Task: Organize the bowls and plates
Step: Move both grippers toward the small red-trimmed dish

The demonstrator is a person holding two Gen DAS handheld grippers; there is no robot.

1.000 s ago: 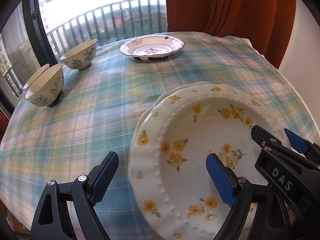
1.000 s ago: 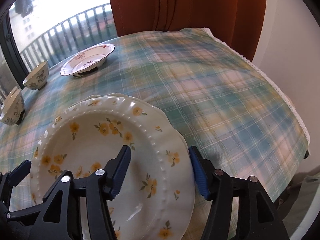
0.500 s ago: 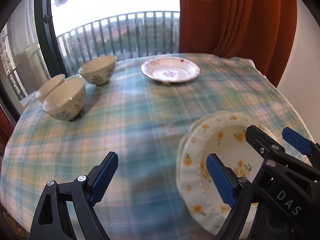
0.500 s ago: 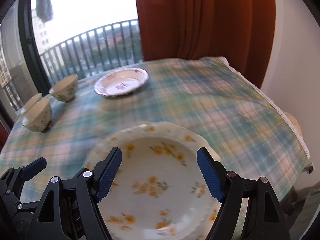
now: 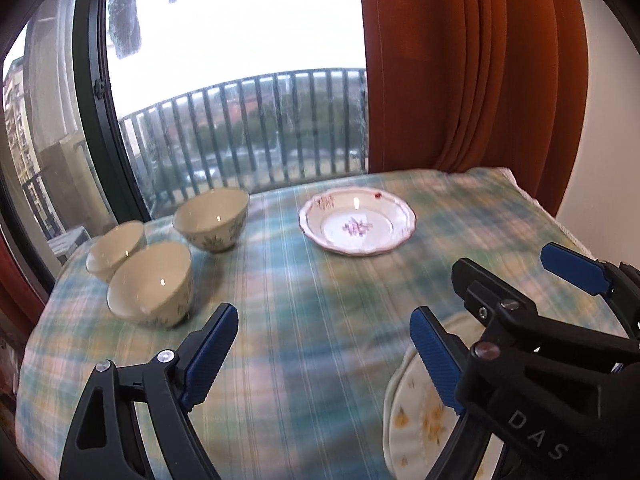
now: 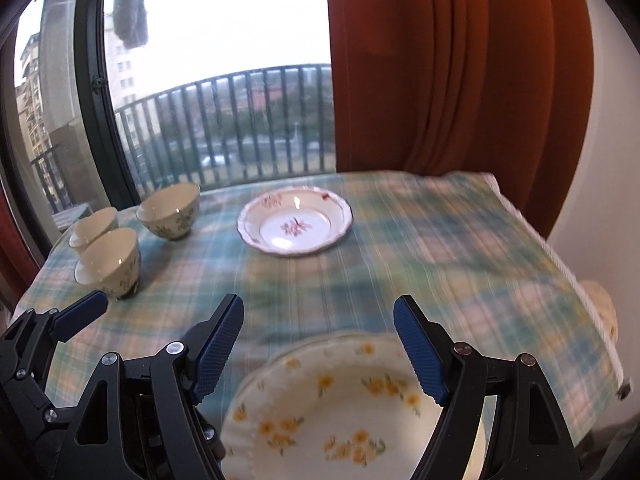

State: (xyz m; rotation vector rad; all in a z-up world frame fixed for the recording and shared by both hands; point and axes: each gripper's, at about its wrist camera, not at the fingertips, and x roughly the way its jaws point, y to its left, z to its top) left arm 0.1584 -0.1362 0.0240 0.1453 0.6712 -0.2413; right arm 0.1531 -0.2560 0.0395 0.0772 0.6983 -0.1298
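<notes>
We get blown-out daylight through the window (image 5: 240, 20); motion blur smears the tablecloth (image 6: 440, 240); fisheye bends the edges; corners vignette black.

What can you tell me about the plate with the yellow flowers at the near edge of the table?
The yellow-flowered plate is cream-white and looks like glazed ceramic, with a scalloped rim edged by a row of raised beads and sprigs of yellow blossoms scattered over rim and well. It lies flat and right way up on the plaid tablecloth, at the near edge. A second rim peeking out beneath suggests it tops a small stack. The right gripper hovers above it, jaws open and not touching.
</notes>
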